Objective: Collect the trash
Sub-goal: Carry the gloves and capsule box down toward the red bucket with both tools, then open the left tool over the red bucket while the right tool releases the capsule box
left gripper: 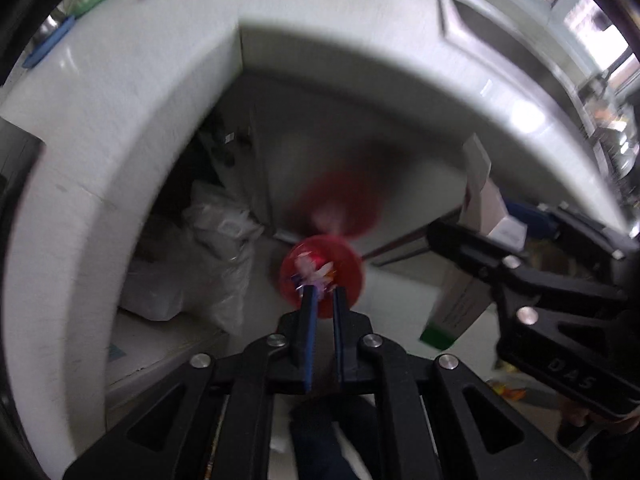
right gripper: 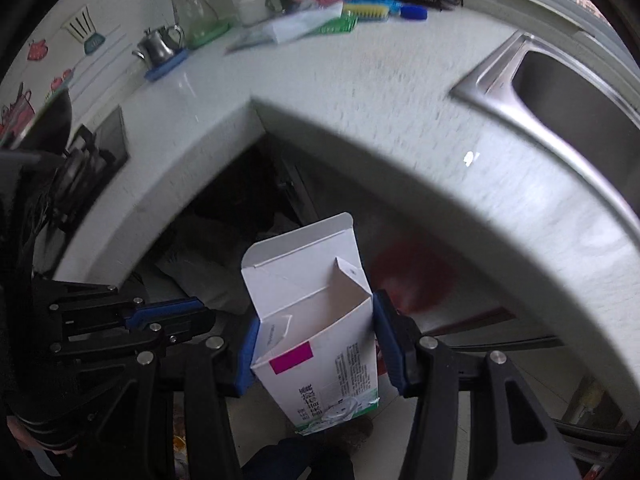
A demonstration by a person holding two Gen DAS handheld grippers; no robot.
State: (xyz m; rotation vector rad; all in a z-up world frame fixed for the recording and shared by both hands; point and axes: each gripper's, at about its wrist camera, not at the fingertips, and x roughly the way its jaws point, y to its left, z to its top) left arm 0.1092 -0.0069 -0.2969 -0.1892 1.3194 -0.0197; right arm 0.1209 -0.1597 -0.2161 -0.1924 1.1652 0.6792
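Observation:
My left gripper (left gripper: 323,294) hangs over a red trash bin (left gripper: 322,274) on the floor; its blue fingers are close together with a small gap and nothing clearly between them. Crumpled wrappers (left gripper: 314,270) lie in the bin just past the fingertips. My right gripper (right gripper: 316,320) is shut on an open white carton (right gripper: 316,340) with a magenta patch and green base, held below the counter edge. The carton also shows in the left wrist view (left gripper: 476,256), to the right of the bin. The bin appears as a red blur in the right wrist view (right gripper: 412,276).
A white L-shaped counter (right gripper: 360,92) curves above both grippers, with a steel sink (right gripper: 568,92) at right. Brushes, a glass jug and a small kettle (right gripper: 158,46) stand at the back. A white plastic bag (left gripper: 212,256) lies under the counter left of the bin.

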